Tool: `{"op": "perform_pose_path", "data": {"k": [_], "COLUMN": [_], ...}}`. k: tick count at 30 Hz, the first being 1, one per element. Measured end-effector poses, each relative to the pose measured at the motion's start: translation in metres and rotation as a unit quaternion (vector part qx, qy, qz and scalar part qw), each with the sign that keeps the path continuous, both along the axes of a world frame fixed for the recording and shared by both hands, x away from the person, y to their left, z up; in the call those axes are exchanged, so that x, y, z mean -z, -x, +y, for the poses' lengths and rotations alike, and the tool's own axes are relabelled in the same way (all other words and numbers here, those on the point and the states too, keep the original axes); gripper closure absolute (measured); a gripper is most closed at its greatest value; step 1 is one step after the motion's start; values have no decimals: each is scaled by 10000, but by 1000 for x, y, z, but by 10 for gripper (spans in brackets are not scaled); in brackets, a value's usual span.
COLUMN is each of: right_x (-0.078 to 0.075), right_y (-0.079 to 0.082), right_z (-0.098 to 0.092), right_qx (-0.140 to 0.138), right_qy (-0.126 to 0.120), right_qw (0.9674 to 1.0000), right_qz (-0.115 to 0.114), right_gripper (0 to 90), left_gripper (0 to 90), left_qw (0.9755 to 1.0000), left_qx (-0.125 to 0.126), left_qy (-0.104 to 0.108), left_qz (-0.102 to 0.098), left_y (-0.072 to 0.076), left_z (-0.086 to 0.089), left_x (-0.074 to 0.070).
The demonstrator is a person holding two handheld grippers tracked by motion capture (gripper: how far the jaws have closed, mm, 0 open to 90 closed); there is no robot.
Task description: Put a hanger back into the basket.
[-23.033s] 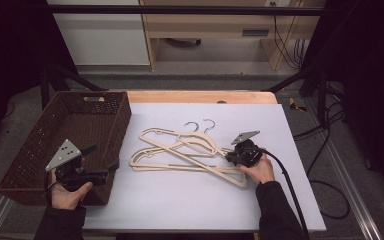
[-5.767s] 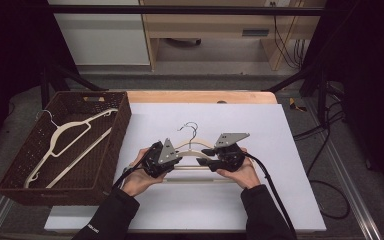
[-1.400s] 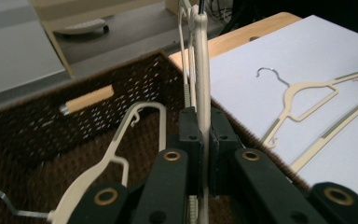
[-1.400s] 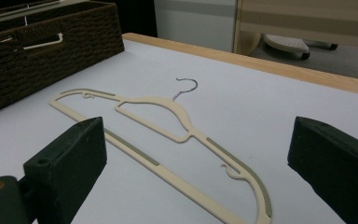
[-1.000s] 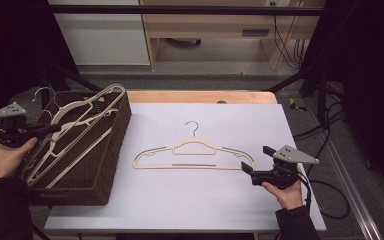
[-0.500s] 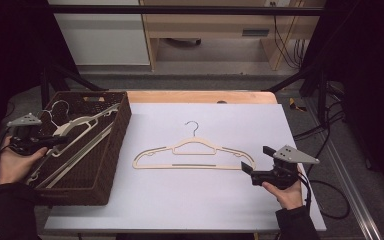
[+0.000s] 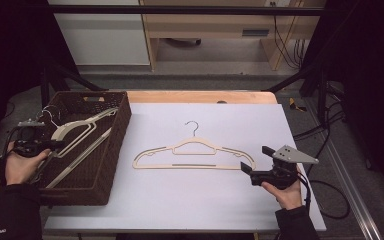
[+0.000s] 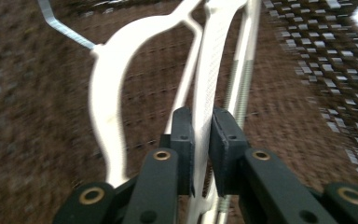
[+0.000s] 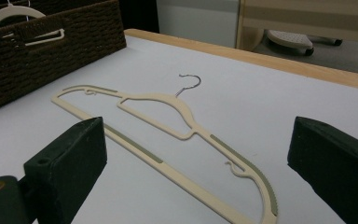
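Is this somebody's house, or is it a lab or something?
Probably a lab or workshop, not a home. The white table sits inside a black metal frame, loose cables hang by the wooden bench behind, and a person works with the left gripper and right gripper.

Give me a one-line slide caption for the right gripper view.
Open right gripper faces a beige hanger lying flat on the white table, wicker basket beyond.
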State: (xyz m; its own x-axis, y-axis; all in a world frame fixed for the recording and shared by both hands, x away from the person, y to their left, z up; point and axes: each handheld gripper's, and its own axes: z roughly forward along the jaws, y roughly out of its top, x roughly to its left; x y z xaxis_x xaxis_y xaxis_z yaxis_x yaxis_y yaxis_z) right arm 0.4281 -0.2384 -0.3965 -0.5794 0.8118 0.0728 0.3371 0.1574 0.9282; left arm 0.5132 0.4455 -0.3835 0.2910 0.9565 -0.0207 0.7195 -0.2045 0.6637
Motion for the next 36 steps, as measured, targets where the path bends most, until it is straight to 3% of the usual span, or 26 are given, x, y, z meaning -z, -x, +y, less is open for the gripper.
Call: {"op": "perform_pose_path", "data": {"k": [2,6,10,12,17,22,25,28,34,36], "right_x": [0,0,1,0,0,0,0,1,-1,-1], "right_y": [0,0,-1,0,0,0,0,0,0,0], "right_z": [0,1,1,1,1,1,2,2,2,2], "right_qx": [-3,-19,-16,-17,-34,-34,-33,-54,-31,-32], "right_qy": [-5,-18,-12,-24,-39,-40,-56,-15,-45,-43], "right_qw": [10000,10000,10000,10000,10000,10000,10000,10000,10000,10000], "right_qz": [-2,5,5,10,-2,-7,-6,-6,-24,-22], "right_gripper": [51,52,52,52,52,51,52,52,54,54], "left_gripper": [737,612,576,547,438,299,222,147,107,103], "left_qw": [9999,9995,9976,9954,9861,9773,9707,9661,9564,9544], "left_qx": [-111,-230,-235,-184,36,388,609,801,1256,1411], "left_qy": [-32,-12,144,215,581,730,846,962,1099,1102], "left_qz": [-10,-215,-639,-920,-1554,-1952,-2164,-2259,-2395,-2391], "left_y": [1,8,18,24,37,46,50,53,60,61], "left_z": [3,8,7,3,-13,-41,-61,-81,-122,-135], "left_x": [-1,-5,-20,-30,-53,-63,-65,-66,-68,-67]}}
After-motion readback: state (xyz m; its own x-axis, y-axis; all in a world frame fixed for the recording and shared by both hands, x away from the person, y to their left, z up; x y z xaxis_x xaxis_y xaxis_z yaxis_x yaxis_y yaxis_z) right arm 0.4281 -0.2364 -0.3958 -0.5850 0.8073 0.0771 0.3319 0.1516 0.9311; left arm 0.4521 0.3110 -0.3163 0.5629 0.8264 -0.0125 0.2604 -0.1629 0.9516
